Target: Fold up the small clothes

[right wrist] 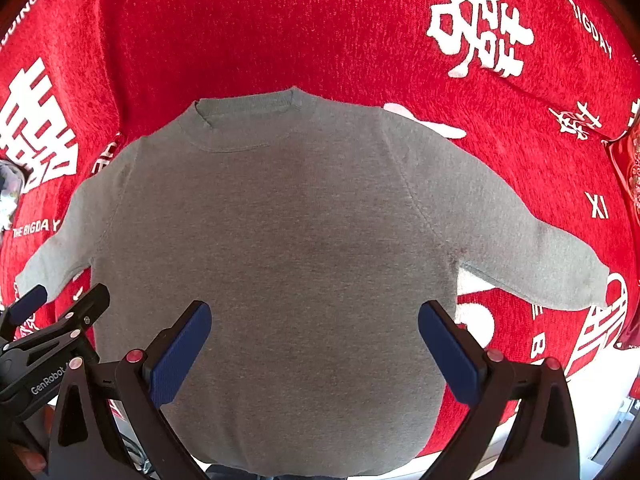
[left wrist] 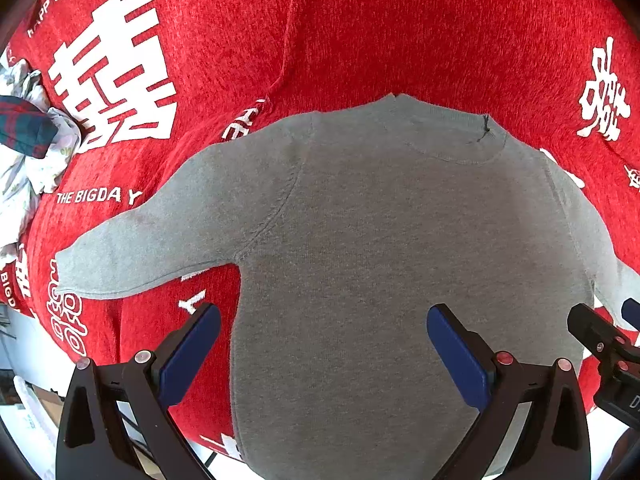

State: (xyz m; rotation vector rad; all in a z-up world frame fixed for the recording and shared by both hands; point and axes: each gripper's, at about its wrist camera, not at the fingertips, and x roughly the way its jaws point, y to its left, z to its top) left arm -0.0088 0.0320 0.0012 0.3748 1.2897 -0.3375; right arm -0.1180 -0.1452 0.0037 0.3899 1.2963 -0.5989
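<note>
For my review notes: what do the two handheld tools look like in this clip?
Both match: the left tool and right tool have black angular frames, flat blue textured pads and reddish-silver round pivot fasteners. White "GenRobot" lettering marks the left tool's body. No cables or sleeves show.

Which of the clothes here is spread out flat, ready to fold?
The grey sweater, lying flat with both sleeves out on the red blanket. The other clothes sit crumpled in a heap at the left.

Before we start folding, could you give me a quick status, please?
Both hand-held grippers open, empty. Grey sweater flat on red blanket, unfolded. Nothing obstructing.
</note>
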